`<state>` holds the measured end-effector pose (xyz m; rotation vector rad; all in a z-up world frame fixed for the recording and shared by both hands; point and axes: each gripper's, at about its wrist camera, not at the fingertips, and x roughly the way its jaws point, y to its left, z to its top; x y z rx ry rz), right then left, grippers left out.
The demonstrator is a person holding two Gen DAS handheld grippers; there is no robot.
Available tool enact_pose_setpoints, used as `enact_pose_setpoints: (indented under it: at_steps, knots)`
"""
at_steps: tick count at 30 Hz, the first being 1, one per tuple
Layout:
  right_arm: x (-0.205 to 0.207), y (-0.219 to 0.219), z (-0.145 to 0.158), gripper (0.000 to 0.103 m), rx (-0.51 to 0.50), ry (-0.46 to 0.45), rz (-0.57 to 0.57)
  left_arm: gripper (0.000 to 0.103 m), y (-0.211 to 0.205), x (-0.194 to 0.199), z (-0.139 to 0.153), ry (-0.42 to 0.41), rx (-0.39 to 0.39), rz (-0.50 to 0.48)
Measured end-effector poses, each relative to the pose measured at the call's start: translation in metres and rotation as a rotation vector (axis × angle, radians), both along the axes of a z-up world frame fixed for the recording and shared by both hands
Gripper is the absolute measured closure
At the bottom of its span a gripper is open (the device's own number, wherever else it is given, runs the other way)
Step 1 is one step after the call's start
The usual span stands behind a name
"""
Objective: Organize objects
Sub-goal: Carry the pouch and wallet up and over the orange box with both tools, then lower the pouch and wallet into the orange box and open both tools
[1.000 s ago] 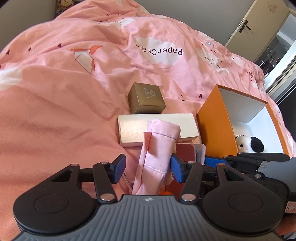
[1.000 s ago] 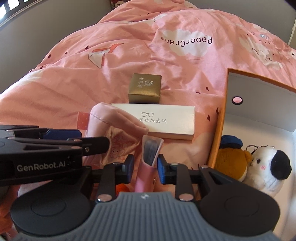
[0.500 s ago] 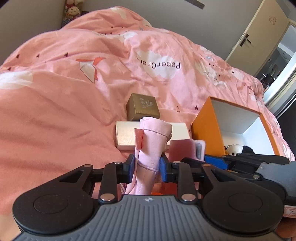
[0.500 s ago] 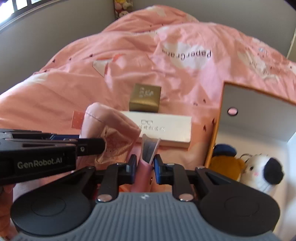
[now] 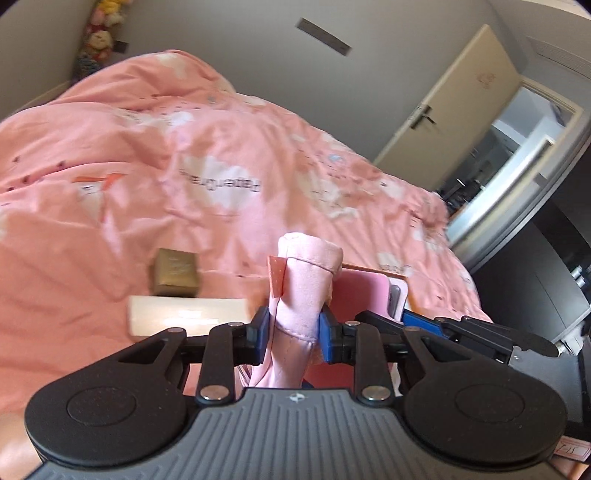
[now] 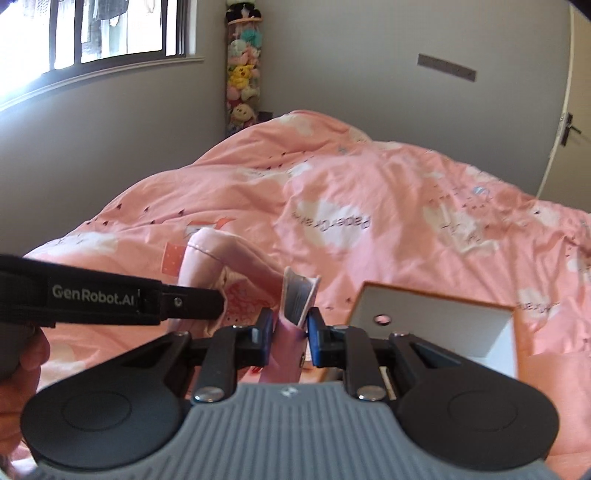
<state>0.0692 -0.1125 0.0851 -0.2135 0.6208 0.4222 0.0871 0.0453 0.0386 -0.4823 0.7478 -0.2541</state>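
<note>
My left gripper (image 5: 291, 328) is shut on one end of a soft pink fabric pouch (image 5: 301, 291), held upright above the bed. My right gripper (image 6: 290, 338) is shut on the other end, a pink flap with a grey lining (image 6: 297, 304); the pouch's body (image 6: 225, 273) bulges to its left. Both grippers hold the pouch side by side, lifted. An orange box with a white inside (image 6: 432, 328) lies open to the right. A small gold box (image 5: 176, 272) and a long white glasses case (image 5: 188, 317) lie on the pink duvet.
The pink duvet (image 5: 110, 192) covers the whole bed. A column of plush toys (image 6: 242, 77) stands in the far corner. A door (image 5: 454, 99) stands ajar at the back right. A window (image 6: 92, 29) is at the left.
Both grippers have risen and tilted up with the pouch, so the walls and door show. The left gripper closed on the pouch one second ago. The orange box now sits lower in view.
</note>
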Motion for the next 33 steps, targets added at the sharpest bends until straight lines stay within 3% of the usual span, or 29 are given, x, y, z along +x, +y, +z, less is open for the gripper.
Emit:
enact_pose_setpoints:
  at_steps: [7,13,18,23,33]
  knots:
    - [0.009,-0.082,0.007,0.082,-0.013,0.068,-0.172,0.073,-0.066,0.028,-0.011,0.038,-0.092,-0.197]
    - [0.019,-0.129,-0.011,0.082,-0.093,0.132,-0.257,0.074,-0.11,0.067,-0.052,0.201,-0.216,-0.291]
    - [0.038,-0.149,-0.03,0.082,-0.104,0.232,-0.277,0.074,-0.132,0.093,-0.088,0.305,-0.228,-0.281]
    - [0.058,-0.142,-0.053,0.082,-0.156,0.301,-0.255,0.074,-0.14,0.104,-0.113,0.369,-0.212,-0.232]
    - [0.084,-0.12,-0.09,0.083,-0.314,0.336,-0.202,0.071,-0.149,0.112,-0.133,0.456,-0.238,-0.188]
